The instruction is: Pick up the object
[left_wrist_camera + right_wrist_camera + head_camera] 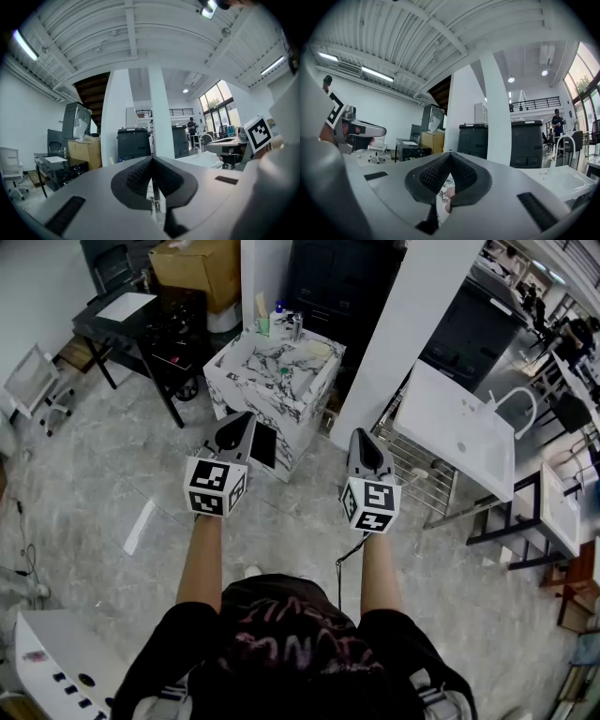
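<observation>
**A:** Head view first. Where is the object?

**B:** Small things lie on top of the marble-patterned stand [302,416], in the upper middle of the frame. There are bottles [286,324] at its far edge and a pale yellowish piece [314,350] toward its right corner. I cannot tell which of them is the one to pick up.

**A:** And the tools?

**B:** Both are lower in the frame and hold nothing. The left gripper [233,426] shows against the stand's lower left wall. The right gripper [362,439] is right of the stand, over the grey floor [103,484].

**A:** Their jaws?

**B:** In the left gripper view the tips are pressed together with nothing between them. The right gripper view shows the same, closed and empty.

**A:** What is around the stand?

**B:** A white pillar [412,334] stands just right of it. A cardboard box [192,268] and a black table [141,324] are at upper left, and a white basin [455,427] on a wire rack [417,470] is at right.
</observation>
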Available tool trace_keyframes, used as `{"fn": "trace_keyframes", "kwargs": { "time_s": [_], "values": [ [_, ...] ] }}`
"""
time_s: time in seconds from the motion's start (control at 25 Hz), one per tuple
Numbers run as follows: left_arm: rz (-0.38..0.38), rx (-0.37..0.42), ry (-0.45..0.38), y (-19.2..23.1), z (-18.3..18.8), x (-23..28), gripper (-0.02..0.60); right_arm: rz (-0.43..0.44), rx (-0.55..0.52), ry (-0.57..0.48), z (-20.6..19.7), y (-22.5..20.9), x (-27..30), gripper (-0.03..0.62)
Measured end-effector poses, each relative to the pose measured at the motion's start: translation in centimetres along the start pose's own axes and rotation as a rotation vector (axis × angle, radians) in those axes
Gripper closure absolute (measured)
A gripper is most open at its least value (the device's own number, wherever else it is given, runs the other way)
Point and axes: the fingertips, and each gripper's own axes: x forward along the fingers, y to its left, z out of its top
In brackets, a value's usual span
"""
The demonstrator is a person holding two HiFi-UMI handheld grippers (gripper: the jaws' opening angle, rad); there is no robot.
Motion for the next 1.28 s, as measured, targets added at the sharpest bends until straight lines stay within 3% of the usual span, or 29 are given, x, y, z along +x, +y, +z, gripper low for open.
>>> {"fn": "trace_keyframes", "kwargs": {
  "time_s": [0.64, 1.28],
  "values": [
    [-0.014, -0.006, 0.019, -1.2, -0.8, -0.9, 0.566, -0.01, -0.003, -0.006, -0.2, 0.0, -1.4, 0.58],
    [-0.049, -0.017, 0.01, 2.2, -2.0, -1.9, 0.566, -0.035, 0.011, -0.018, -0.4, 3.3, -0.3, 0.579]
  ]
}}
